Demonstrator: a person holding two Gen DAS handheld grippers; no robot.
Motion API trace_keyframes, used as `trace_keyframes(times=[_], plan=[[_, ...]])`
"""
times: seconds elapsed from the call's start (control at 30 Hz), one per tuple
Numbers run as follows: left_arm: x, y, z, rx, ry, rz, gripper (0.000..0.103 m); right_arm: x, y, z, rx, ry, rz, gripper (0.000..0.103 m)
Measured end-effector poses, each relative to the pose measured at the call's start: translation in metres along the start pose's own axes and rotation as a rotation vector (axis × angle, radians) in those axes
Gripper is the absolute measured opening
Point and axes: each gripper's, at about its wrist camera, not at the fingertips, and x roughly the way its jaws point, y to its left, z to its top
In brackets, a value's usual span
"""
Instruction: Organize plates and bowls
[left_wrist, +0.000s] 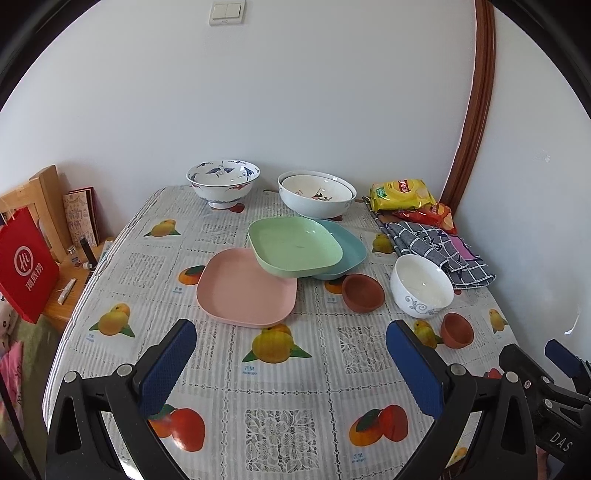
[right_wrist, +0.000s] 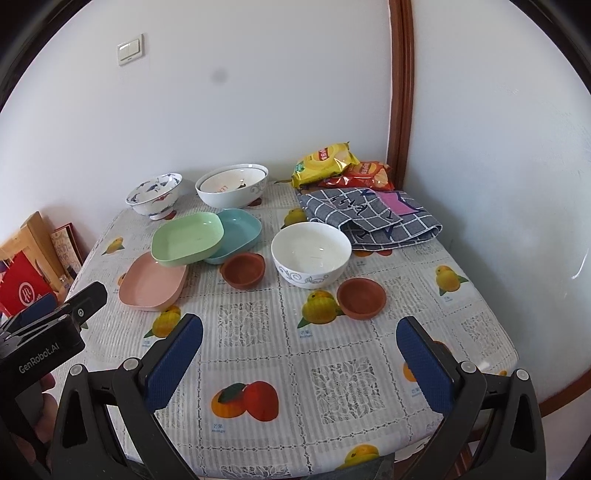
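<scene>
With both my left hand-held gripper and right hand-held gripper spread apart and empty over the near bench, the green plate mid-bench, propped across pink and teal plates, may slide if nudged.

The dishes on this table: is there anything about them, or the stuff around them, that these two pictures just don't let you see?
- Teal plate: mostly covered by the green plate in both views.
- Inner bowl: its picture is too small to read in either view, and the outer bowl's wall hides its outside.
- Red chip bag: partly behind the yellow bag.
- Purple item: the checked cloth hides what it is.
</scene>
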Motion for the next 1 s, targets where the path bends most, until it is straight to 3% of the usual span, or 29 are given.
trace_keyframes(times=[0.43,0.63,0.93,1.0], plan=[[0.061,0.022,0.043,-0.008,0.075,0.013,0.103,0.053,0.024,0.047,-0.027,0.013,0.044,0.102],[0.091,0.037,0.062,-0.016,0.093,0.053,0.103,0.081,0.033,0.071,-0.031,0.029,0.080,0.101],[0.139,0.072,0.081,-0.062,0.126,0.113,0.100,0.133,0.062,0.085,-0.087,0.071,0.110,0.091],[0.148,0.076,0.083,-0.069,0.135,0.110,0.098,0.147,0.068,0.087,-0.094,0.090,0.122,0.085]])
